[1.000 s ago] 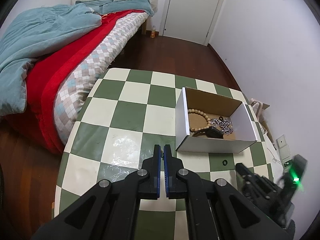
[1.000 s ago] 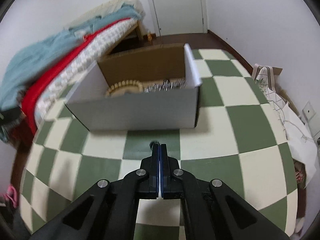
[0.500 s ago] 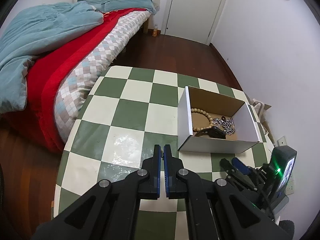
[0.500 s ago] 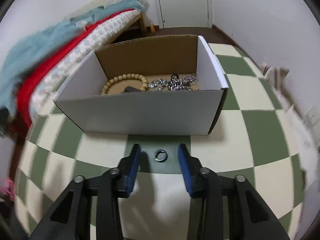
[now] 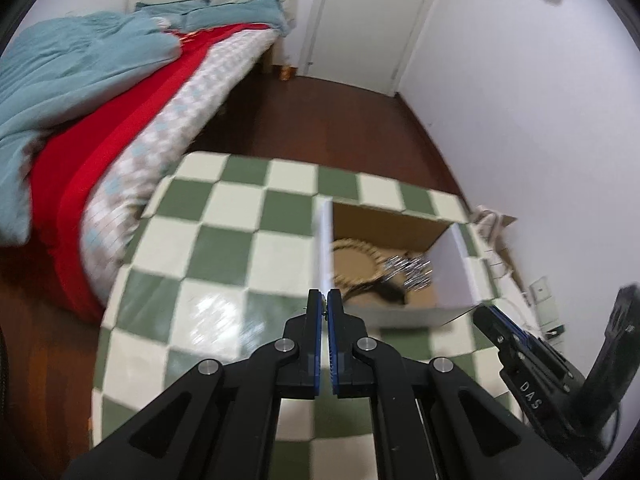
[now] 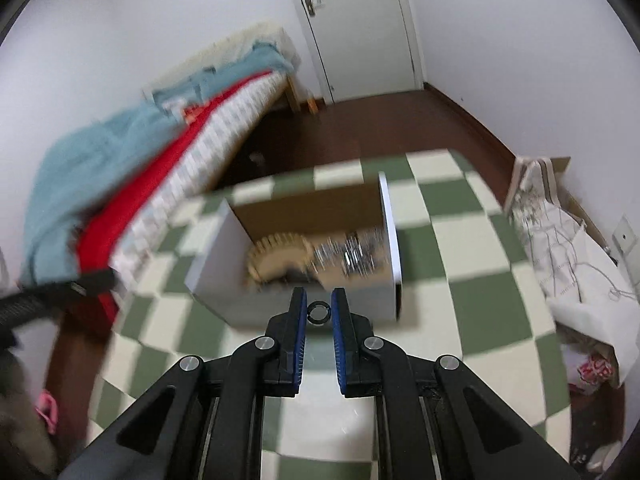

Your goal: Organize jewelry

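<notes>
- On the green-and-white checked table (image 5: 208,248) sat a white box (image 6: 224,280) with a brown inside, open at the top.
- Inside the box lay a ring of wooden beads (image 6: 276,254) and, just beside it, a shiny silver chain (image 6: 352,254). A dark thing lay near the beads too, but it was too blurry to name.
- The right gripper (image 6: 319,310) was in front of the box, on its near side. A small dark ring (image 6: 319,312) sat between its two blue pads, right at the tips — the pads looked to be pressing on it from both sides.
- The jaws of the right gripper had just been closing, with the ring between them.
- The left gripper (image 5: 324,308) was shut tight, blue pads almost together, with nothing between them. Its tips were near the front left corner of the box.
- From the left wrist view, the right gripper showed at the lower right, close to the front right corner of the box.
- Past the table stood a bed (image 5: 168,92) with a blue blanket (image 5: 72,64) and a red cover (image 5: 100,128) — the bed ran along the left side of the room.
- A white door (image 6: 352,28) was shut at the far wall, and the floor (image 5: 320,120) was dark brown wood.
- Both views were a bit blurry.
</notes>
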Motion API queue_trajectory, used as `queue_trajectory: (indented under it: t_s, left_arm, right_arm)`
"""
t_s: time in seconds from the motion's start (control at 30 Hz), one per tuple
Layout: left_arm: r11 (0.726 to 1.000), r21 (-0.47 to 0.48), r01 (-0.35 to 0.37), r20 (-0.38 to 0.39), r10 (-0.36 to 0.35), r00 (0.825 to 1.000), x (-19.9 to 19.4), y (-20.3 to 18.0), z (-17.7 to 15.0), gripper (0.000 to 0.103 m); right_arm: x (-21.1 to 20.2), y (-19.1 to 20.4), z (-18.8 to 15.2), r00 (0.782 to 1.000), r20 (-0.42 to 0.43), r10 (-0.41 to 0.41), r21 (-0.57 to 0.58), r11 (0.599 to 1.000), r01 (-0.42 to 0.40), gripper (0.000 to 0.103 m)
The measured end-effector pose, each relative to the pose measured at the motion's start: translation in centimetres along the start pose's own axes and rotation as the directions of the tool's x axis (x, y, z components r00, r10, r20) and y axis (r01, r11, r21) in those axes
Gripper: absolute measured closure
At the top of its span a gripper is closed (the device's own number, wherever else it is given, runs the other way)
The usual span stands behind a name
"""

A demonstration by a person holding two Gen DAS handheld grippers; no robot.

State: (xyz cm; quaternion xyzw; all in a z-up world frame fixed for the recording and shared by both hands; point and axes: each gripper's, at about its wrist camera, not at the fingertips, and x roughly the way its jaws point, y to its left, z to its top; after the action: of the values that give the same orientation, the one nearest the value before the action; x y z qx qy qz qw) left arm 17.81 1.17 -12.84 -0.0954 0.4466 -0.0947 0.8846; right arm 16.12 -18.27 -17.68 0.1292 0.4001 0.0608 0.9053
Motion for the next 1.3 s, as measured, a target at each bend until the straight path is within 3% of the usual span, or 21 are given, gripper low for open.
queue_trajectory:
  t_s: [0.1, 0.23, 0.37, 0.43, 0.47, 0.53, 0.6, 0.63, 0.67, 0.7, 0.73, 0.8, 0.97, 1.17, 1.3]
  left_arm:
    - [0.999, 0.022, 0.048, -0.029, -0.047, 0.998, 1.9, -1.8, 2.3, 0.102]
    - [0.996, 0.052, 0.072, -0.097, -0.066, 0.993, 5.4, -3.3, 4.7, 0.102]
    - [0.995, 0.043, 0.089, -0.191, -0.079, 0.978, 8.7, -3.7, 6.4, 0.099]
    - [0.996, 0.048, 0.075, -0.202, -0.064, 0.977, 9.3, -3.9, 6.9, 0.097]
    - [0.997, 0.053, 0.058, -0.203, -0.046, 0.978, 9.4, -4.0, 7.1, 0.097]
    - [0.997, 0.068, 0.033, -0.202, -0.019, 0.979, 9.3, -4.3, 7.6, 0.095]
    - [0.997, 0.082, -0.002, -0.185, 0.017, 0.983, 8.9, -4.3, 7.8, 0.072]
    - [0.996, 0.086, -0.022, -0.170, 0.036, 0.985, 8.6, -4.2, 7.9, 0.040]
    - [0.996, 0.083, -0.043, -0.144, 0.055, 0.988, 8.0, -4.0, 7.8, 0.019]
    - [0.995, 0.079, -0.059, -0.121, 0.068, 0.990, 7.5, -3.8, 7.7, 0.016]
    - [0.994, 0.081, -0.074, -0.109, 0.082, 0.991, 7.2, -3.6, 7.6, 0.016]
    - [0.988, 0.096, -0.122, -0.106, 0.132, 0.986, 6.8, -3.2, 7.1, 0.001]
    - [0.973, 0.107, -0.203, -0.095, 0.213, 0.973, 5.5, -2.3, 4.9, 0.000]
    - [0.966, 0.091, -0.241, -0.063, 0.247, 0.967, 2.4, -1.7, 3.1, 0.000]
    - [0.965, 0.086, -0.248, -0.029, 0.251, 0.967, -0.7, -2.1, 2.1, 0.000]
  right_arm:
    - [0.4, -0.1, 2.9, 1.000, -0.009, 0.021, 0.016, 1.000, -0.021, 0.090]
    - [4.3, -1.5, 5.9, 0.991, -0.128, 0.031, 0.056, 0.998, -0.024, 0.090]
    - [7.2, -3.1, 6.8, 0.970, -0.237, 0.044, 0.118, 0.993, -0.016, 0.089]
    - [7.8, -3.5, 6.9, 0.961, -0.271, 0.046, 0.129, 0.992, -0.012, 0.087]
    - [8.0, -3.7, 7.0, 0.958, -0.283, 0.036, 0.127, 0.992, 0.000, 0.082]
    - [7.8, -4.0, 7.2, 0.956, -0.293, 0.024, 0.125, 0.992, 0.013, 0.050]
    - [7.5, -4.1, 7.5, 0.956, -0.294, 0.011, 0.114, 0.993, 0.024, 0.041]
    - [7.2, -4.1, 7.6, 0.955, -0.296, -0.018, 0.095, 0.994, 0.049, 0.041]
    - [6.9, -4.0, 7.7, 0.955, -0.296, -0.038, 0.082, 0.995, 0.065, 0.041]
    - [6.6, -3.9, 7.8, 0.953, -0.300, -0.054, 0.074, 0.994, 0.080, 0.036]
    - [6.4, -3.9, 7.8, 0.947, -0.310, -0.086, 0.058, 0.992, 0.109, 0.024]
    - [6.0, -3.7, 7.9, 0.937, -0.316, -0.152, 0.012, 0.986, 0.164, 0.008]
    - [4.6, -2.6, 7.1, 0.907, -0.323, -0.271, -0.089, 0.963, 0.256, 0.000]
    - [1.2, -1.4, 6.2, 0.911, -0.281, -0.303, -0.110, 0.953, 0.283, 0.000]
    - [-2.3, -0.5, 5.8, 0.925, -0.233, -0.300, -0.108, 0.953, 0.282, 0.000]
